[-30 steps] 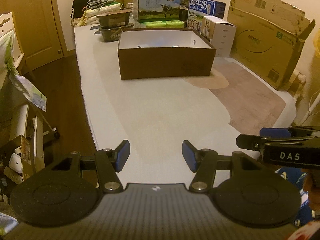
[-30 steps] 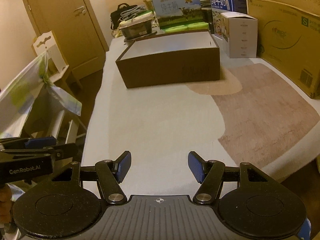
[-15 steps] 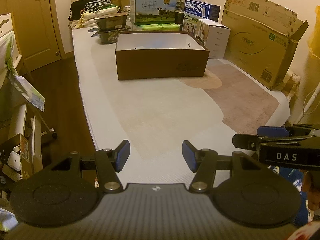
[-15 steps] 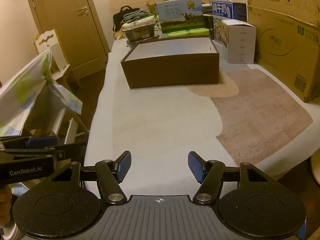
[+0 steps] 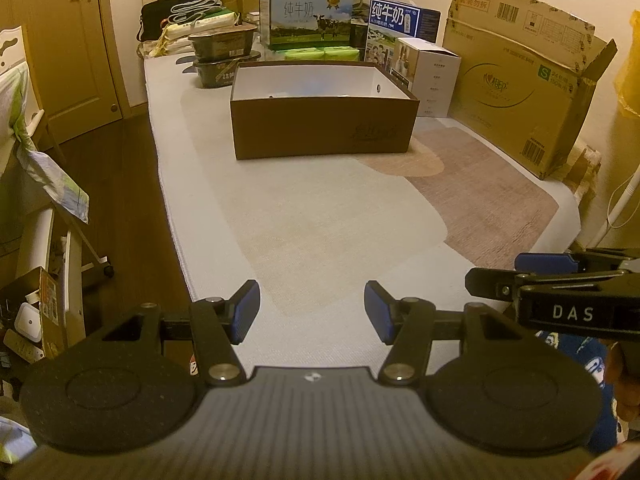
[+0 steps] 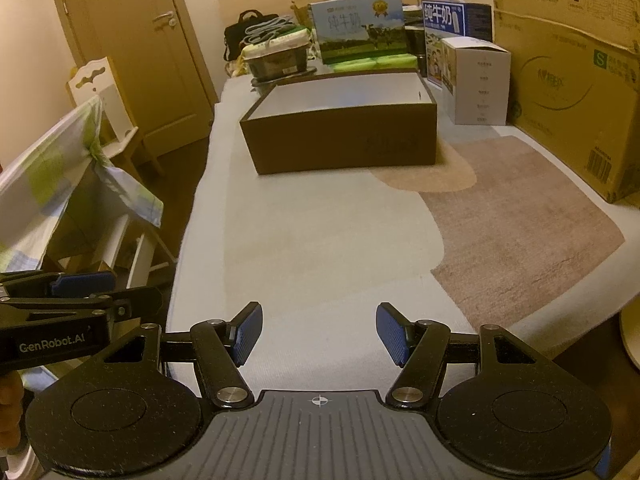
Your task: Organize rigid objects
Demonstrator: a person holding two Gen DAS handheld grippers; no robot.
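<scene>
- L gripper, black w/ blue-padded fingers: jaws apart, nothing btwn them, held over the near edge of the pale grey woven bed cover.
- R gripper, same build: jaws apart too, empty, over the same near edge. Each gripper shows at the side of the other's view (R one at right of the L view).
- Mid-bed: brown patch of the cover on the right side.
- Further on: brown open-top cardboard box w/ white inside, sitting flat on the cover; can't tell what's in it.
- Behind it, by the headboard: two stacked dark plastic trays, green-and-white milk carton case, blue milk carton case, white upright box.
- Right edge: big tan cardboard carton w/ open flap, leaning by the wall.
- Far left: wooden door.
</scene>
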